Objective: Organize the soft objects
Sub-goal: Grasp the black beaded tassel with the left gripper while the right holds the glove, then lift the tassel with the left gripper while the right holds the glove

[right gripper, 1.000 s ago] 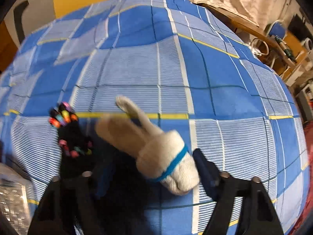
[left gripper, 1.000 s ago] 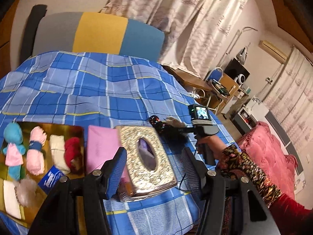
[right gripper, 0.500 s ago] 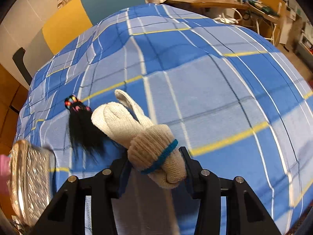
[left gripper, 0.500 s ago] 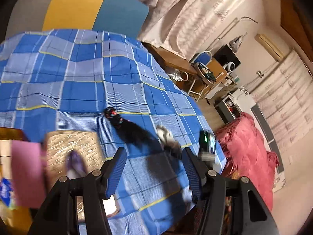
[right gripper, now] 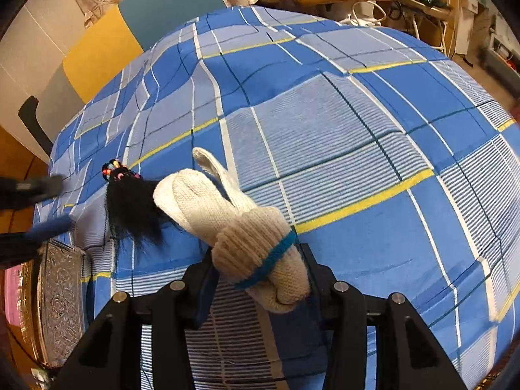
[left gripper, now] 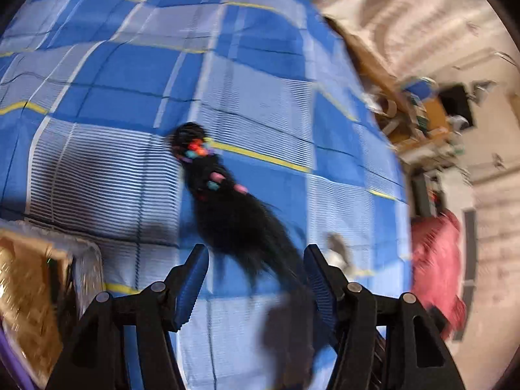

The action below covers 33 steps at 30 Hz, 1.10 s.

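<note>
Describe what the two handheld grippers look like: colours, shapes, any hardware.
The left gripper and right gripper are built alike: matte black angular frames branching into two arms, with round silver bolt heads at the joints. Each finger carries a dark blue pad with fine ribbing. No cables, markings or sleeves show.

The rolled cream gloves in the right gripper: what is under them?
Under the rolled cream gloves lies the blue checked bedspread. The black hair tuft lies beside them; whether its end reaches underneath is hidden.

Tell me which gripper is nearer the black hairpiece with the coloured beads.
Left. The left gripper hangs right over the hairpiece, jaws open on either side of its loose end. The right gripper sits beside it, shut on the knitted gloves.
</note>
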Tool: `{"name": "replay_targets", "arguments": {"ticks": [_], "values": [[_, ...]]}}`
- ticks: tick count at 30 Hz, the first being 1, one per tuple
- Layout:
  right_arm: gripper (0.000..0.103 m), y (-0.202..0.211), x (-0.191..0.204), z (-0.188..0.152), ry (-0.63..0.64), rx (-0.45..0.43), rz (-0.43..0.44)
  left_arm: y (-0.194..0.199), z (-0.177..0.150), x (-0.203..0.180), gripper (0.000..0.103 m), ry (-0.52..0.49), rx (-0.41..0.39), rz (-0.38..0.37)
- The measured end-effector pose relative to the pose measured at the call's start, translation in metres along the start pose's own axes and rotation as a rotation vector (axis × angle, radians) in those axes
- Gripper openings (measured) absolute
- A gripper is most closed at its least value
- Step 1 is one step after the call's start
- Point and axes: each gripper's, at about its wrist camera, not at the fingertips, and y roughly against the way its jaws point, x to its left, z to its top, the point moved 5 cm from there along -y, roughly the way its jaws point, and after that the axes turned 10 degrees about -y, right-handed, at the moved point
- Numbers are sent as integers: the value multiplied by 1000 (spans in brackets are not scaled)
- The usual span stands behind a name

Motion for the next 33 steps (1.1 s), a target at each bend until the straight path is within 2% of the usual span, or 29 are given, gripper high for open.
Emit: {"name": "replay_targets", "arguments": {"ticks": [4, 13, 24, 26, 28, 30, 33], "values": [[47, 8, 5, 4, 24, -50, -18, -29, 8, 13, 62, 60, 2, 27], [47, 12, 15, 7, 77, -82, -35, -49, 15, 25, 63, 57, -33, 99], [47, 12, 14, 7, 69, -80, -32, -58, 22, 23, 62, 12, -77, 127], [47, 12, 14, 7, 67, -80, -29, -60, 22, 23, 57, 20, -80, 130], [47, 13, 14, 7, 65, -83, -29, -58, 20, 26, 32, 9, -70, 185], [48, 13, 14, 7, 66, -84, -28, -55, 15, 30, 27, -3, -63, 187], [47, 14, 13, 8, 58, -89, -27, -52, 9, 30, 19, 15, -52, 129]]}}
